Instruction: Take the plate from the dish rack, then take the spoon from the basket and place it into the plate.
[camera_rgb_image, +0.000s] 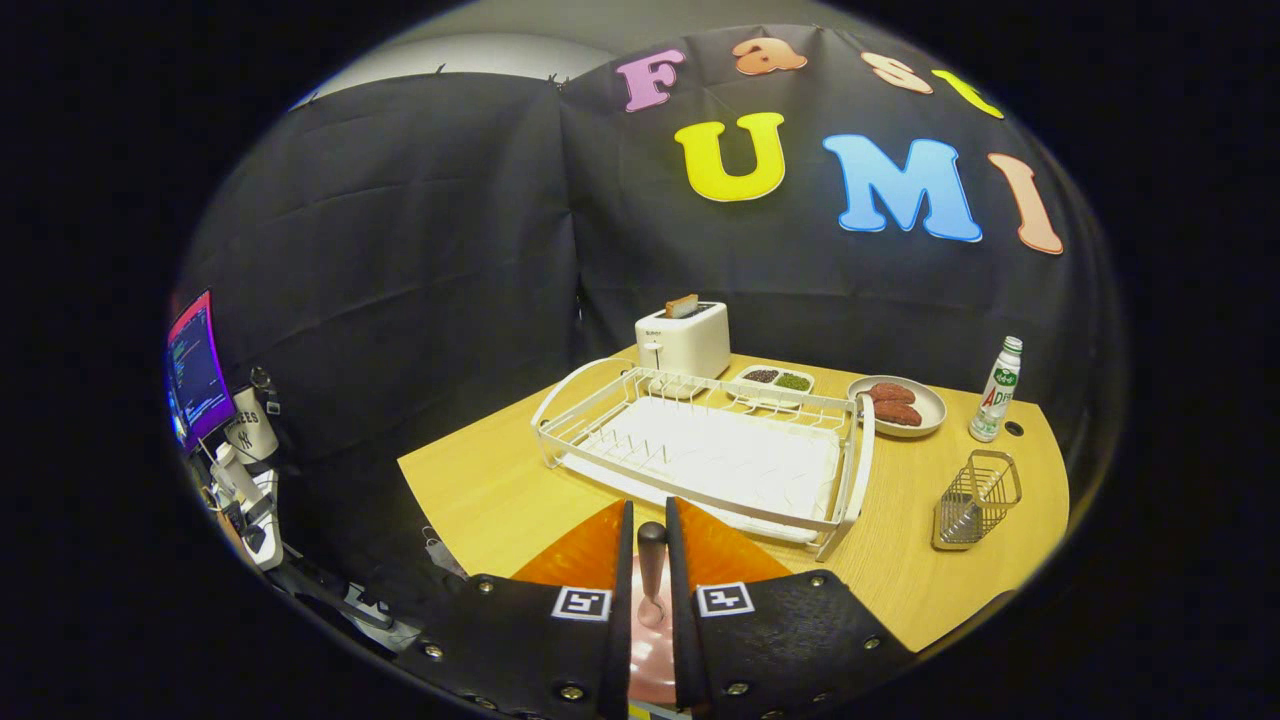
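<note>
Both fingers (622, 560) pinch the spoon (651, 570) over the plate (590, 555); we judge tilted release could slide it off.

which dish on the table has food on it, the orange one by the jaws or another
The round grey plate past the dish rack, beside the bottle, holds brown pieces. The orange plate lies under the gripper, shut on the spoon.

Dish rack (700, 455) centre of table (480, 490). Toaster (683, 340) behind it, two-compartment dish (775, 381) right of toaster, then plate of food (905, 405), bottle (997, 390) far right. Wire basket (975, 500) lower right. Spoon (651, 570) between fingers (622, 560), over plate (600, 555), bottom centre.
</note>
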